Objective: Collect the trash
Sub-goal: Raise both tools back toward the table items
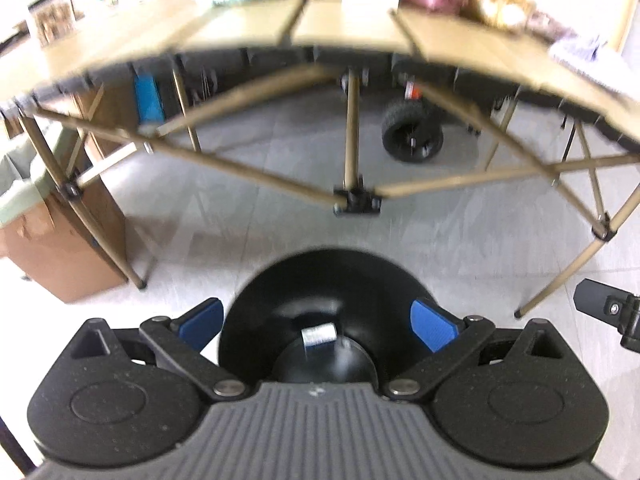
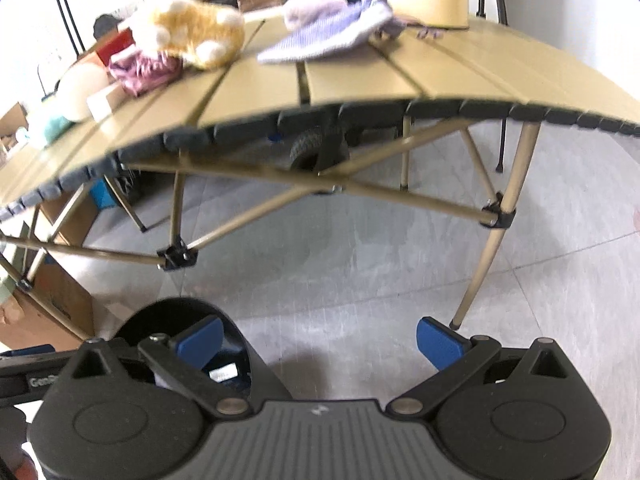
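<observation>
Tan slats form the tabletop (image 2: 360, 80) ahead, above both my grippers. On it lie a striped purple cloth (image 2: 324, 38), an orange plush toy (image 2: 196, 34) and a crumpled pink wrapper (image 2: 142, 68). Below, a black bin (image 1: 320, 320) sits between my left gripper's (image 1: 318, 322) spread fingers. My right gripper's (image 2: 320, 342) fingers stand apart, holding nothing.

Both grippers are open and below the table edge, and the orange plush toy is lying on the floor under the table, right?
Not quite. The orange plush toy lies on the tabletop, not the floor, as the right wrist view shows. Both the left gripper and right gripper are open, below the table edge.
</observation>
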### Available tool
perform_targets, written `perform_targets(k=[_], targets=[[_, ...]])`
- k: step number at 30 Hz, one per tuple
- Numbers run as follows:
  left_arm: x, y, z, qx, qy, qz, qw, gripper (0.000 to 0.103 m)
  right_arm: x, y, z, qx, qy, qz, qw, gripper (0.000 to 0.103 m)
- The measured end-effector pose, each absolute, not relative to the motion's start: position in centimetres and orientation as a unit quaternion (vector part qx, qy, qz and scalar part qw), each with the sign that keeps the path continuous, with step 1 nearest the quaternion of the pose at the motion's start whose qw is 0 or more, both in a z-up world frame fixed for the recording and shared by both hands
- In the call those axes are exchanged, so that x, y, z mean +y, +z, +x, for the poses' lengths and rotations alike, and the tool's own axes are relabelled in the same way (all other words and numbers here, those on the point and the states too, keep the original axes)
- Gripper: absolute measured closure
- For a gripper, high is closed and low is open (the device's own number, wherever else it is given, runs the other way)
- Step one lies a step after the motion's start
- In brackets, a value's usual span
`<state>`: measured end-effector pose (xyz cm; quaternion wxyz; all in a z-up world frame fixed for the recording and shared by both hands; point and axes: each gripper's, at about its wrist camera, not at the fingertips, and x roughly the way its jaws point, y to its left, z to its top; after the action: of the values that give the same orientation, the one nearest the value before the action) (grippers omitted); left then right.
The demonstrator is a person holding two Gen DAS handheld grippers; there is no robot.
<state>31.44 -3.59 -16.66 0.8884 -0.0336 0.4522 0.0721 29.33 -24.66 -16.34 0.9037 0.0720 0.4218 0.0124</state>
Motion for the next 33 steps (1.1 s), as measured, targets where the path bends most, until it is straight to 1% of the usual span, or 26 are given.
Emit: perform_targets(k=[7, 15, 24, 29, 33], targets=[[-3.1, -12.8, 30.5, 0.387, 0.067, -0.037, 0.919, 0.001, -25.9, -13.6, 28.3, 0.384, 0.038, 0.099, 0.917, 0.0], [-2.5, -8.6, 29.8, 0.322, 0.065, -0.046, 0.943, 0.0, -27.0, -9.7, 27.1, 0.299, 0.05, 0.115, 0.946, 0.0], [-0.5, -4.5, 32.0, 0.263, 0.073, -0.058, 0.96, 0.0, -26.5, -6.9, 28.4, 0.206, 0.032, 0.087, 0.974, 0.0], [0.6, -3.0, 33.6, 0.23, 0.077, -0.057, 0.969, 0.0, -26.4, -6.4, 30.2, 0.181, 0.016, 0.077, 0.98, 0.0], [1.5, -2.4, 35.4, 0.218, 0.082, -0.046, 0.971, 0.0, -26.3, -6.3, 31.9, 0.164, 0.007, 0.08, 0.983, 0.0]])
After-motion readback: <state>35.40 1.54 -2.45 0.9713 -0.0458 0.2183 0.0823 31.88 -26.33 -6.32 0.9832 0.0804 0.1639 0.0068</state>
